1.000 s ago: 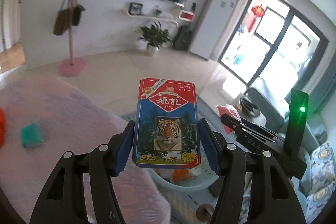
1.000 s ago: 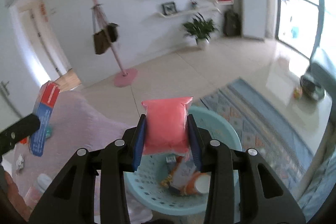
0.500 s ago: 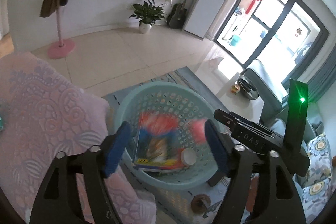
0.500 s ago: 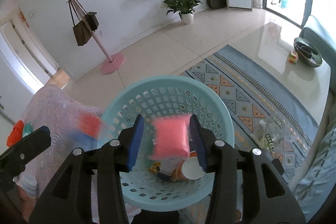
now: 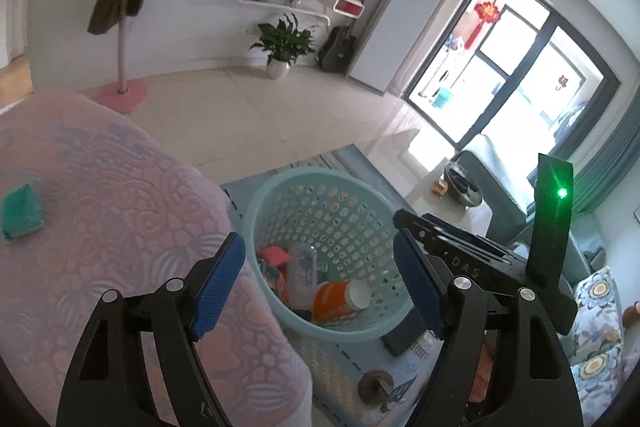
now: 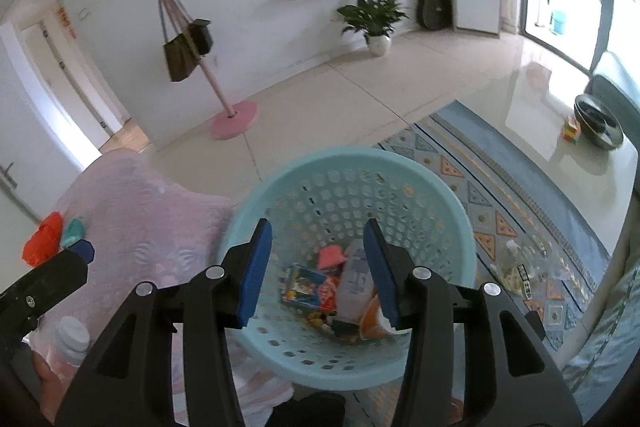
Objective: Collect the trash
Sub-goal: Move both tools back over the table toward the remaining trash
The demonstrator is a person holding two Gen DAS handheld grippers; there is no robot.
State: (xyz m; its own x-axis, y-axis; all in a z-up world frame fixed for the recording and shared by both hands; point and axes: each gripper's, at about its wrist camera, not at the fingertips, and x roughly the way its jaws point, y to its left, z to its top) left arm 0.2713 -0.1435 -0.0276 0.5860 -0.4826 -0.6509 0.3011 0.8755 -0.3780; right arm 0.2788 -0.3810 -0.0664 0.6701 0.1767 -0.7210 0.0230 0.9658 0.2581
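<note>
Now both grippers hang spread and empty above the light blue basket (image 6: 460,223).
Inside lie the card box (image 6: 306,285) with red and blue print, a pink packet (image 6: 331,255), a clear bottle (image 5: 303,277) and an orange cup (image 5: 340,297); left gripper (image 5: 318,287), right gripper (image 6: 318,269).

My left gripper (image 5: 318,291) dropped its tiger-print card box (image 6: 308,287), my right gripper (image 6: 318,267) its pink packet (image 6: 331,255), into the pale-blue perforated plastic basket (image 6: 436,187).

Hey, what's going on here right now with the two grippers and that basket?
A person is collecting trash with two handheld grippers. The left gripper and right gripper both hang open and empty above the light-blue perforated plastic basket, which holds a pink packet, a playing-card box and an orange cup. A green sponge lies on the pink patterned cloth.
</note>
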